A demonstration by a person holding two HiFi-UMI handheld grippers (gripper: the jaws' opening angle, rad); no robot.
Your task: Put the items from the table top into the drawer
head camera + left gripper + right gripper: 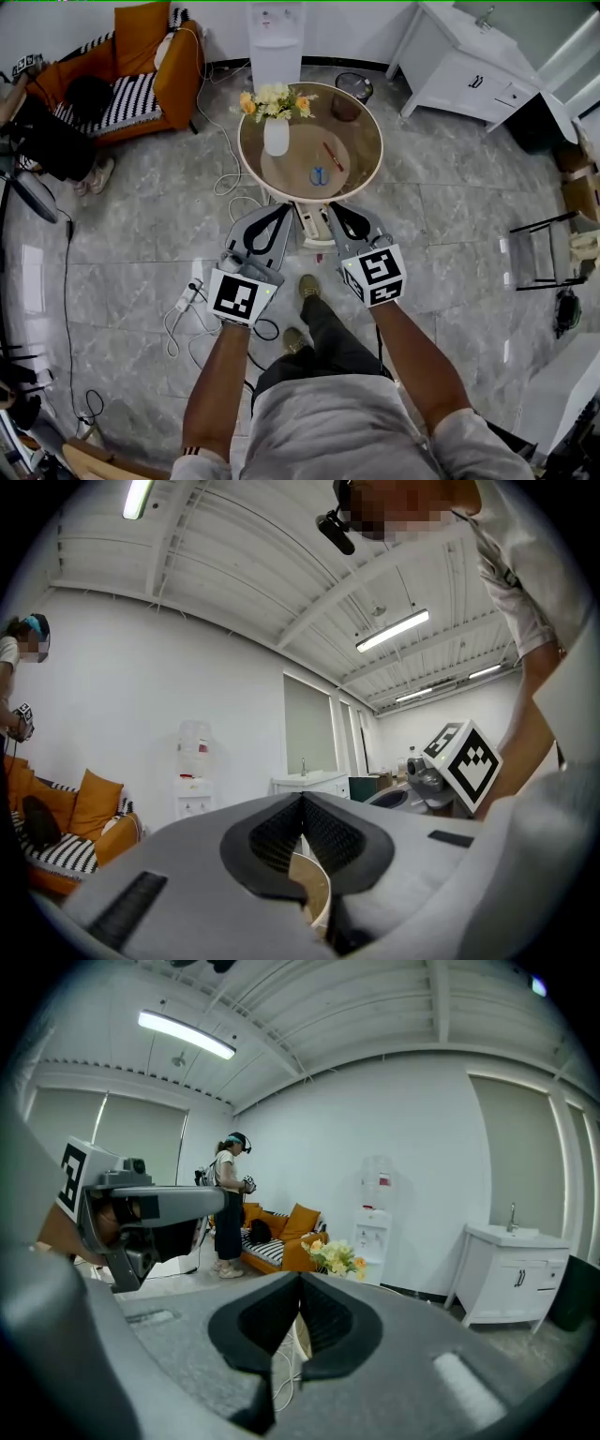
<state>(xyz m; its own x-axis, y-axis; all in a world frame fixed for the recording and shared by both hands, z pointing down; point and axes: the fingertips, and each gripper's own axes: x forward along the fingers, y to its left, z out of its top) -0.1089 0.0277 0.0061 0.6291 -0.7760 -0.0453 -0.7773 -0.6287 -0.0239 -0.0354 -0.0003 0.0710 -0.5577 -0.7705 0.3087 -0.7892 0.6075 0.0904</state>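
Both grippers are empty: left gripper (282, 210) has its jaws together, nothing pinched, and right gripper (335, 210) has its jaws together too. They are side by side just short of the round table (246, 159). The task items lie on the tabletop, well apart from both: a slim red pen-like stick (333, 157) and, near it, a small blue item (318, 175), too small to identify. The white vase (277, 136) with flowers (275, 101) stands at the table's left side. The white box (312, 225) poking out under the near rim, between the two grippers, is likely the drawer and looks already open. Handling guess: the red stick is light and stiff and may roll or skid on the glossy top, so pinch it across the middle. The blue piece is light and low, so it needs a flat pinch from above at its widest part. The vase is probably fragile and top-heavy; grab the body rather than the stems if it goes at all. Only the head view shows the tabletop items and the drawer. Left gripper view points level and shows mostly ceiling, wall and the right gripper's marker cube (464, 761), with a tan sliver of rim behind the closed tips. Right gripper view catches the flowers, an orange sofa (281, 1237), a standing person (230, 1213), a water dispenser (377, 1213) and a white cabinet (511, 1274), but no pen or blue item.
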